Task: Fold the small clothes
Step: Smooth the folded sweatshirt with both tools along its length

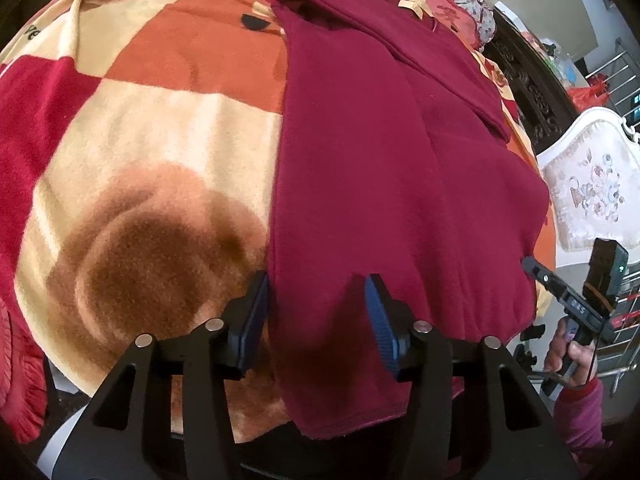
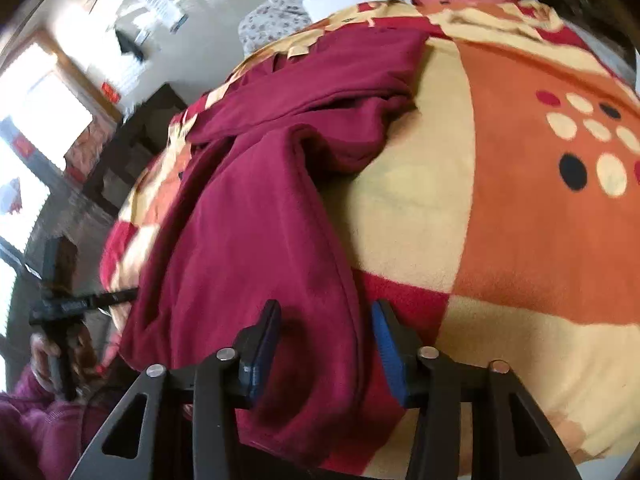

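A dark red fleece garment point(image 1: 400, 180) point(image 2: 248, 220) lies lengthwise on the bed, partly folded over itself, with its near end hanging over the bed's edge. My left gripper point(image 1: 319, 296) is open over the garment's near left edge, the cloth lying between its fingers without being pinched. My right gripper point(image 2: 325, 326) also stands open, and a raised fold of the garment's right edge sits between its blue pads point(image 2: 384, 344). In the left wrist view the right gripper point(image 1: 576, 300) shows at the far right, held by a hand. The left gripper point(image 2: 64, 304) appears at the left of the right wrist view.
A plush blanket point(image 1: 160, 120) point(image 2: 500, 220) in orange, cream and red covers the bed. Floral pillows point(image 2: 288, 12) lie at its far end. A white upholstered panel point(image 1: 592, 192), dark carved furniture point(image 1: 532, 92) and a metal rack point(image 1: 616, 64) stand beside the bed.
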### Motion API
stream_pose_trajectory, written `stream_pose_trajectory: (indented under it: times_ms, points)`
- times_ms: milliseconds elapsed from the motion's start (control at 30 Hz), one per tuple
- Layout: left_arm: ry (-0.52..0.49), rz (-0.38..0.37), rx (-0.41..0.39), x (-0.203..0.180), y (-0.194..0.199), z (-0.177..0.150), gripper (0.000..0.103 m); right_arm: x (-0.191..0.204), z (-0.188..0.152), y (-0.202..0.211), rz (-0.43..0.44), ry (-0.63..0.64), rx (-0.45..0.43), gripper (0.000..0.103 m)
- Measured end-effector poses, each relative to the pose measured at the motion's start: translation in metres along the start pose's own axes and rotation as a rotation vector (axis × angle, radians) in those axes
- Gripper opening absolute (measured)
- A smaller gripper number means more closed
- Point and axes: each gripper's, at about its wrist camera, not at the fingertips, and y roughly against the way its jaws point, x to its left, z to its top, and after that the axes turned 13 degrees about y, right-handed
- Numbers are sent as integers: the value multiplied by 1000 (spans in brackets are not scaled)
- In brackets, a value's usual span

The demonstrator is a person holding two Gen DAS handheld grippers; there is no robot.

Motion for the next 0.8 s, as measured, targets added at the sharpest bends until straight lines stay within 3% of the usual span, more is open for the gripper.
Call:
stream_pose_trajectory:
  times_ms: [33, 267, 400, 533, 600, 633, 667, 700, 800]
  points:
    - [-6, 3, 1, -2, -1, 1, 52, -1, 0, 3, 17, -15, -8, 6]
    - [3, -5, 22, -1, 0, 0, 52, 0, -30, 44, 2, -61, 4, 5]
    - [9, -3, 16, 1, 1, -6, 52, -7, -47, 37, 28, -121, 28, 5]
    - [-6, 29, 15, -3, 1, -9, 52, -11, -41, 27, 42, -143, 26, 5]
    - [-2, 34, 16, -2, 1, -10, 52, -11, -41, 31, 45, -150, 17, 12]
    - [3, 34, 16, -2, 0, -10, 52, -11, -41, 32, 47, -152, 16, 20]
    - [8, 36, 14, -1, -1, -11, 52, -12, -41, 34, 53, -155, 12, 36]
    - [8, 39, 12, -1, -1, -11, 52, -12, -43, 36, 56, -163, 10, 41]
    - [-12, 65, 8, -4, -2, -13, 52, -17, -49, 37, 83, -206, 15, 44]
